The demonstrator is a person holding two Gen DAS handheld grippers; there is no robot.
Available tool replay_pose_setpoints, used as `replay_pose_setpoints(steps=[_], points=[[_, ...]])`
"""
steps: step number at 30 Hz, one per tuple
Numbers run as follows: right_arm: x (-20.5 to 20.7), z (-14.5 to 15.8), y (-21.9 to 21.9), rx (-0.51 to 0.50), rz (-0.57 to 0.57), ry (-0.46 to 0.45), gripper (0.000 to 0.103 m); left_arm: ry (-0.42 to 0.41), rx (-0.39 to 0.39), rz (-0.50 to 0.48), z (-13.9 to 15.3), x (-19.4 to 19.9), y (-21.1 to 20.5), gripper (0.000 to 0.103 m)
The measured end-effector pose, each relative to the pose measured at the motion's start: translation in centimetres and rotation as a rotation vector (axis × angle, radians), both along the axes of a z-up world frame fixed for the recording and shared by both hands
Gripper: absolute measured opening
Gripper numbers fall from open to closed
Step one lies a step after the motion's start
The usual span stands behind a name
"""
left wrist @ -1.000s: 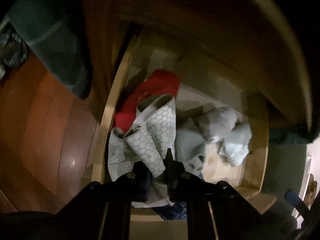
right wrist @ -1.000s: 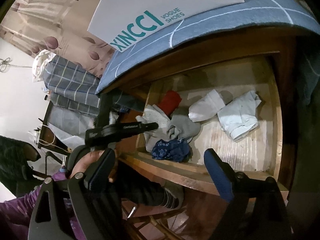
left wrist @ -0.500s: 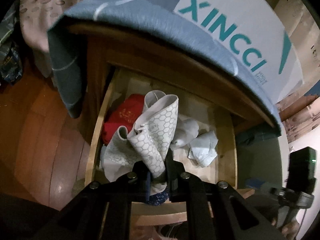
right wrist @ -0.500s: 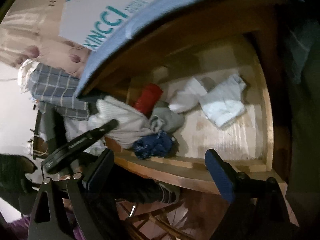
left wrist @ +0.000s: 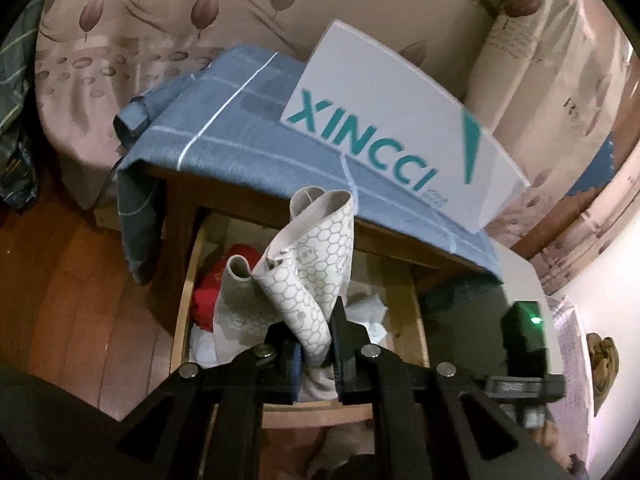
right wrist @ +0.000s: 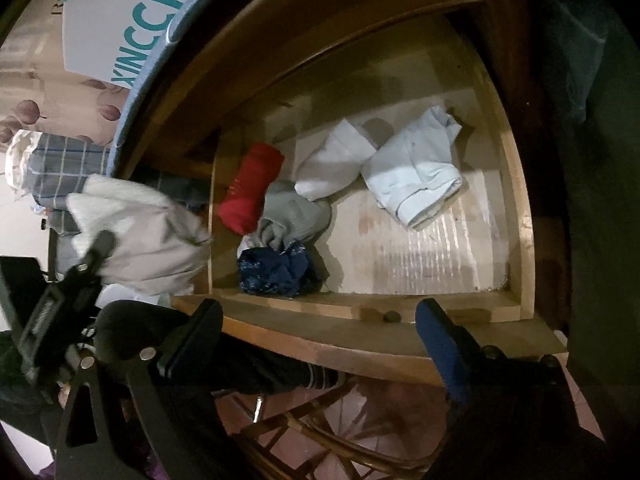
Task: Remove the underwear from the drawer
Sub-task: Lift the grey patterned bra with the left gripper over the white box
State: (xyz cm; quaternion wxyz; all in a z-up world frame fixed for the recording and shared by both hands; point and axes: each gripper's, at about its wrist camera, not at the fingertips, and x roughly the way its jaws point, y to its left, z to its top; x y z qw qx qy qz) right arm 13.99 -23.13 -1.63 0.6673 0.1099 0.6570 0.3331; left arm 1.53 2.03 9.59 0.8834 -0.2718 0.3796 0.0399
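My left gripper [left wrist: 314,344] is shut on white underwear with a grey hexagon print [left wrist: 316,264] and holds it up above the open wooden drawer [left wrist: 182,312]. The right wrist view shows that underwear [right wrist: 140,236] hanging left of the drawer [right wrist: 520,220], outside it. In the drawer lie a red piece [right wrist: 250,188], a grey piece [right wrist: 294,216], a dark blue piece [right wrist: 276,272], a white piece [right wrist: 332,164] and a pale blue piece [right wrist: 416,172]. My right gripper [right wrist: 320,332] is open and empty over the drawer's front edge.
A white XINCCI shoe box [left wrist: 396,136] stands on a blue cloth [left wrist: 224,128] on top of the cabinet. A wooden floor [left wrist: 60,300] lies to the left. A wicker chair [right wrist: 312,432] is below the drawer front.
My left gripper has lifted the hexagon-print underwear up and back, out of the drawer and to its left. My right gripper has moved closer to the drawer, still open.
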Motion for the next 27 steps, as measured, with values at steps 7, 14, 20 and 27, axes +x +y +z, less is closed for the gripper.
replay_pose_setpoints(steps=[7,14,20,27], points=[[0.0,0.0,0.0,-0.002,0.002,-0.001,0.097,-0.074,-0.018,-0.03,4.5,-2.0,-0.2,0.011],[0.0,-0.1,0.2,-0.006,0.006,-0.004,0.097,-0.144,-0.051,-0.062,10.4,-1.5,0.1,0.011],[-0.1,-0.1,0.3,-0.008,0.015,-0.007,0.098,-0.215,0.002,-0.104,16.0,1.1,-0.1,0.011],[-0.2,-0.1,0.3,-0.004,0.023,-0.006,0.099,-0.291,0.05,-0.096,20.8,5.2,0.2,0.011]])
